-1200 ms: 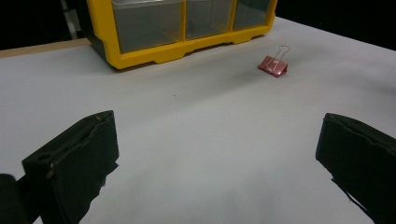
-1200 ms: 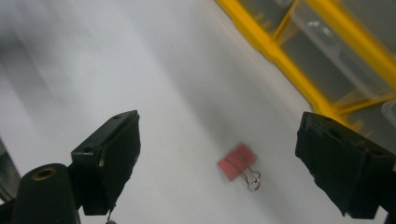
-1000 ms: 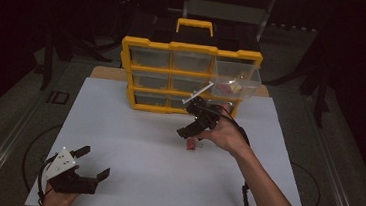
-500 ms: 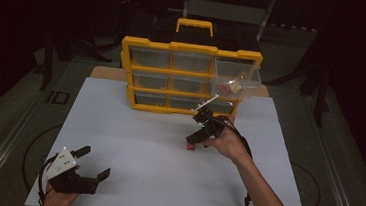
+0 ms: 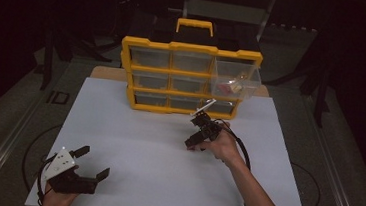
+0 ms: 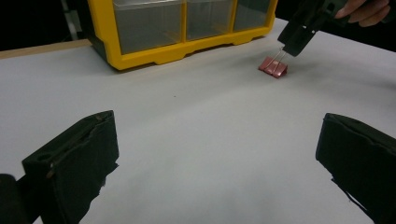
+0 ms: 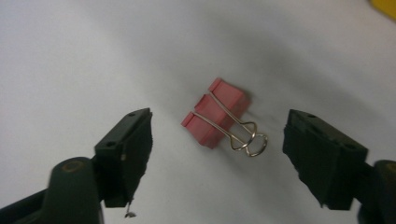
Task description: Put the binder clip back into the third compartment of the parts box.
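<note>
A pink binder clip (image 7: 215,119) with wire handles lies flat on the white table sheet (image 5: 132,144). My right gripper (image 7: 219,140) points down at it, one jaw on each side of it. Its jaws have just been closing a little, and the pads stand apart from the clip. In the left gripper view, the right gripper (image 6: 296,39) hangs just above the clip (image 6: 273,67). In the high view the right gripper (image 5: 193,143) sits in front of the organizer. My left gripper (image 5: 94,161) rests open near the table's front left corner with nothing between its jaws.
A yellow drawer organizer (image 5: 188,78) with clear drawers stands at the back of the sheet. Its top right drawer (image 5: 235,82) is pulled out and holds small items. A cable trails from the right gripper along the forearm.
The right gripper has come down toward the sheet and a little to the right, over the clip. The left gripper has not moved.
</note>
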Tool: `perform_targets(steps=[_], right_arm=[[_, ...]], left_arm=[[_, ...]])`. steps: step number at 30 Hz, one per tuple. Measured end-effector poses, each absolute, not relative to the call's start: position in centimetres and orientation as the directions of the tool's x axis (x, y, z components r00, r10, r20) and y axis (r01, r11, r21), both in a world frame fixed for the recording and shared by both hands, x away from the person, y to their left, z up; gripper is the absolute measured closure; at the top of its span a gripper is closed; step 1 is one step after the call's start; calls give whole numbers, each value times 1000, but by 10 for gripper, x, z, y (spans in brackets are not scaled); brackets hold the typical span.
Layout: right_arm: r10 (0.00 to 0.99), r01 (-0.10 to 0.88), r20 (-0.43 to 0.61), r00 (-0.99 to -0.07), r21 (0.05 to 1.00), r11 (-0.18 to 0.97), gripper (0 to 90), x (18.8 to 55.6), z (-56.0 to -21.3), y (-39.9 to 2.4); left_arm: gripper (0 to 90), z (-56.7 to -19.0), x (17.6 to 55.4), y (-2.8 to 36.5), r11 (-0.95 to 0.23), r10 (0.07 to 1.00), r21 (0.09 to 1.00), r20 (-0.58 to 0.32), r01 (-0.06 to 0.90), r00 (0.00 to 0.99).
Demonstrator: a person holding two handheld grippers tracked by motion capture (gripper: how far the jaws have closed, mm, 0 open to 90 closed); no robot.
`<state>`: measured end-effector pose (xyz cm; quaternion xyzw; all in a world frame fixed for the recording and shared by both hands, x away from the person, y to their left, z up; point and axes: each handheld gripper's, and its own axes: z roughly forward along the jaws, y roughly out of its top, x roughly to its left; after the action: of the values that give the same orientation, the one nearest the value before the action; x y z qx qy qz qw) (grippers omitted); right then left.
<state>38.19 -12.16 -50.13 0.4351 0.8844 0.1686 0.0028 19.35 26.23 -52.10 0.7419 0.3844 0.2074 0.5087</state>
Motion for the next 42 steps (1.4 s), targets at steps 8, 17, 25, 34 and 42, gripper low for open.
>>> perform_targets(steps=[8,17,25,34,42], right_arm=[[796,810,187,-576,263,524,395,387,-508,-121],[776,779,159,-611,295,553,671,386,-505,-116],[754,757,151,-640,295,583,852,384,-508,-111],[711,714,139,-689,296,634,888,379,-503,-102],[681,689,157,-715,325,648,890,376,-493,-102]], left_arm=[[1,-521,193,263,-188,782,914,-83,360,618],[1,-521,194,262,-190,781,914,-81,359,619],[1,-521,193,262,-189,782,914,-82,360,618],[1,-521,193,262,-189,783,914,-81,360,617],[1,-521,194,262,-191,782,913,-79,359,619]])
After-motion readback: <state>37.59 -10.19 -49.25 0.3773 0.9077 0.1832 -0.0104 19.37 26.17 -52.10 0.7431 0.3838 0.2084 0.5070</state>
